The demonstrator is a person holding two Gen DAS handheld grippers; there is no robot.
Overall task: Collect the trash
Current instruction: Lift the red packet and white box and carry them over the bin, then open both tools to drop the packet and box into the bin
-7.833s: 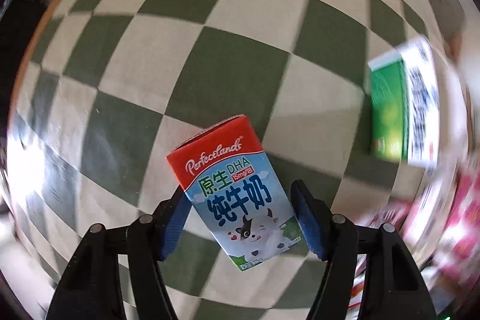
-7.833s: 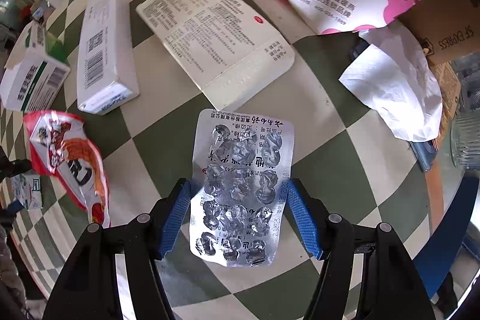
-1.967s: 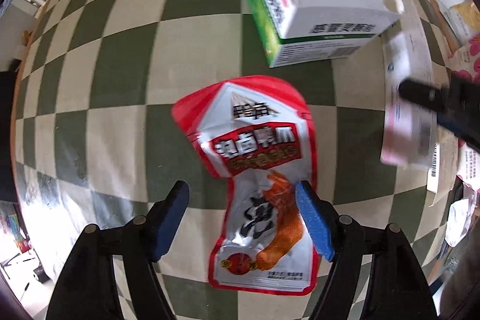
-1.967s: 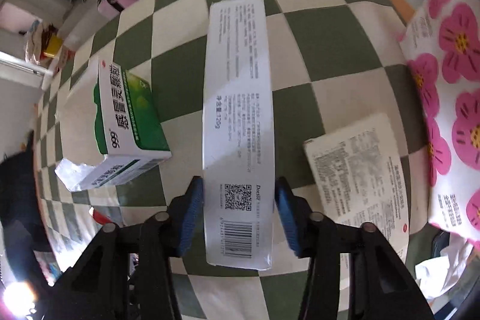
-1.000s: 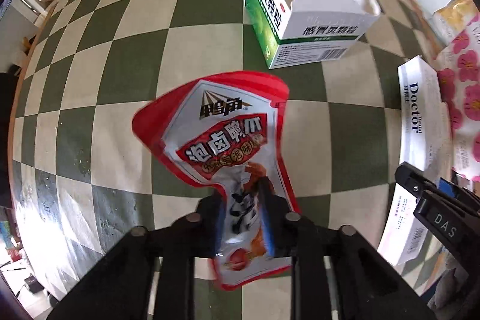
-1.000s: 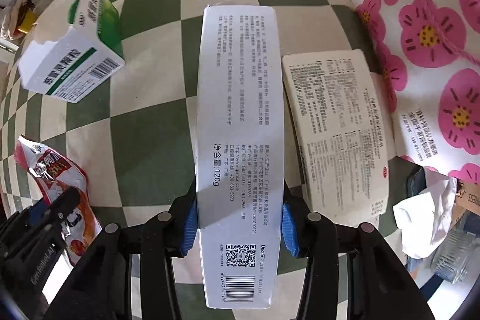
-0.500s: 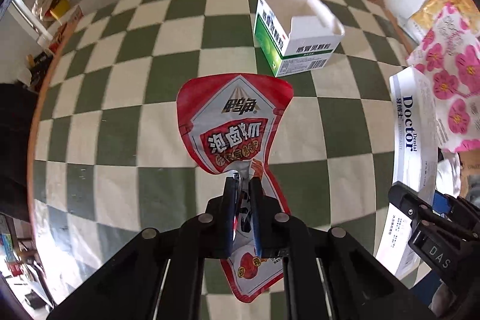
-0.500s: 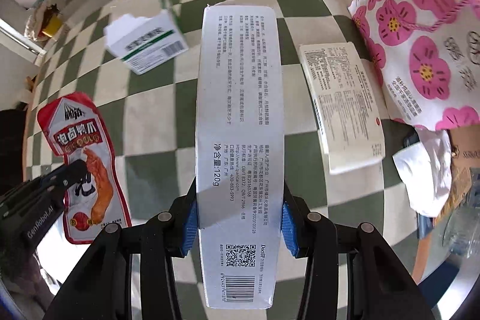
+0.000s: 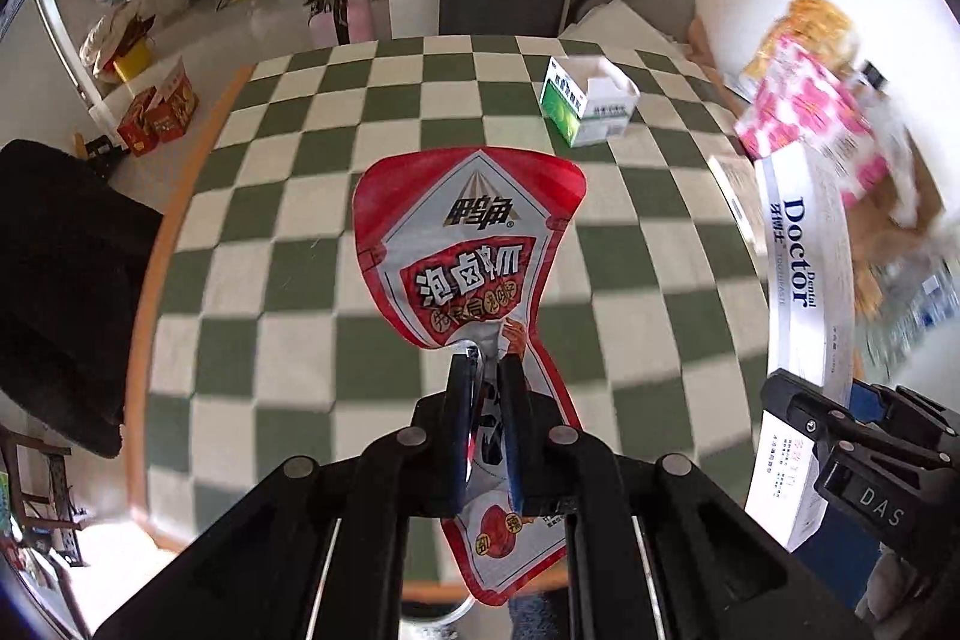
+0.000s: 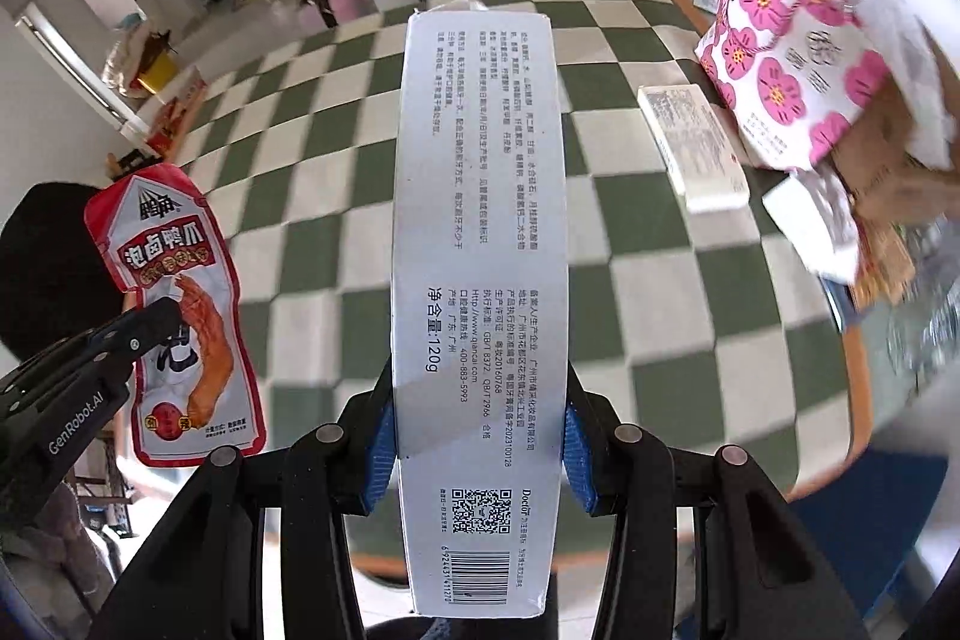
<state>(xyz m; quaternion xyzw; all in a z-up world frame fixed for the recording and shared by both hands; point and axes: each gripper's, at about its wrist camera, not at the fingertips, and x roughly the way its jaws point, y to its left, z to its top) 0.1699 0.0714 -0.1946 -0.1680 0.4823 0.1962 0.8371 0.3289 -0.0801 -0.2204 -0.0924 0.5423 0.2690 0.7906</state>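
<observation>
Behind toothpaste box (image 10: 480,244), green carton (image 9: 585,109).

counter (image 9: 288,244): green-and-cream checks, orange rim | crinkled foil snack pouch (image 9: 474,244): red border, silver centre, dark lettering | long cardboard toothpaste box (image 10: 480,220): white, black print, blue lettering | small open carton (image 9: 585,109): green and white | paper bag (image 10: 780,58): white, pink flowers | fingers (image 10: 379,451): blue pads, black frame

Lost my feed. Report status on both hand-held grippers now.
Left hand-held gripper shut on red snack pouch. Right hand-held gripper shut on white toothpaste box. Both clear of checkered table. Nothing in the way.
</observation>
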